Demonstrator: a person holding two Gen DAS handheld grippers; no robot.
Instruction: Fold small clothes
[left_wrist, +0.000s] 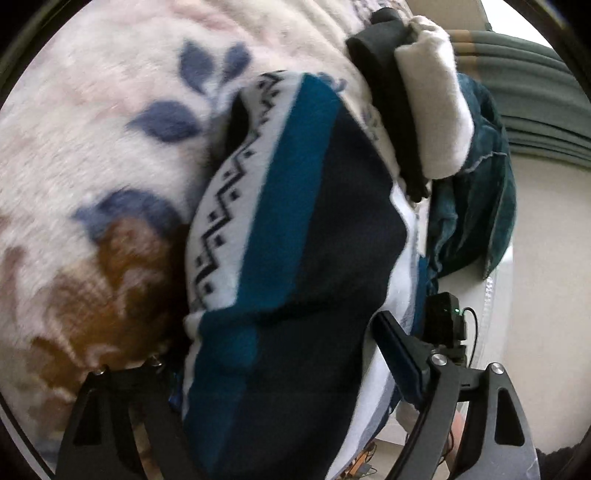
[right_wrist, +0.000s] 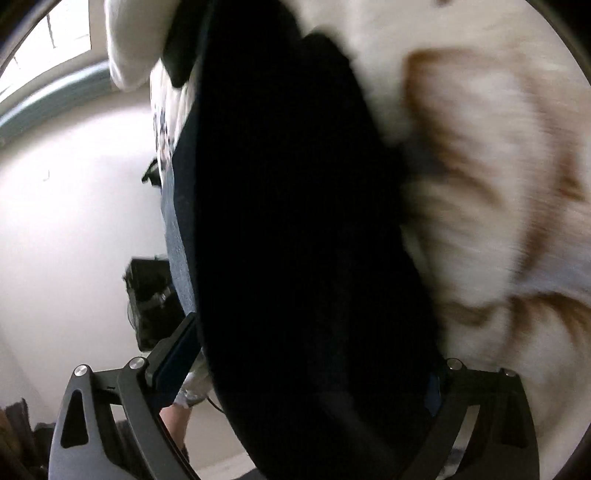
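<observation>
1. My left gripper (left_wrist: 280, 373) has the patterned fleece garment (left_wrist: 295, 229) running up between its fingers. The right finger (left_wrist: 400, 352) shows with its blue pad beside the cloth; the left one is buried under the fabric. I judge it clamped on the garment's near edge, though the pinch itself is hidden.
2. My right gripper (right_wrist: 314, 373) is filled by the same garment (right_wrist: 295, 203), which reads almost black from this side. One padded finger (right_wrist: 177, 352) sits against the fabric and the other is covered; I take it as gripping too.
3. The garment's long axis runs straight away from both claws, its striped and zigzag bands lying lengthwise. Neither arm looks nearer, each seeming to hold an end of the near edge.
4. Under it lies a floral fleece blanket (left_wrist: 92, 147), touching the garment along its left side.
5. Past the far end sit a rolled white-and-black piece (left_wrist: 417, 107) and crumpled teal cloth (left_wrist: 476, 192).
6. No containers are visible.
7. As I judge it, the coming fold carries the near edge toward that far end.
</observation>
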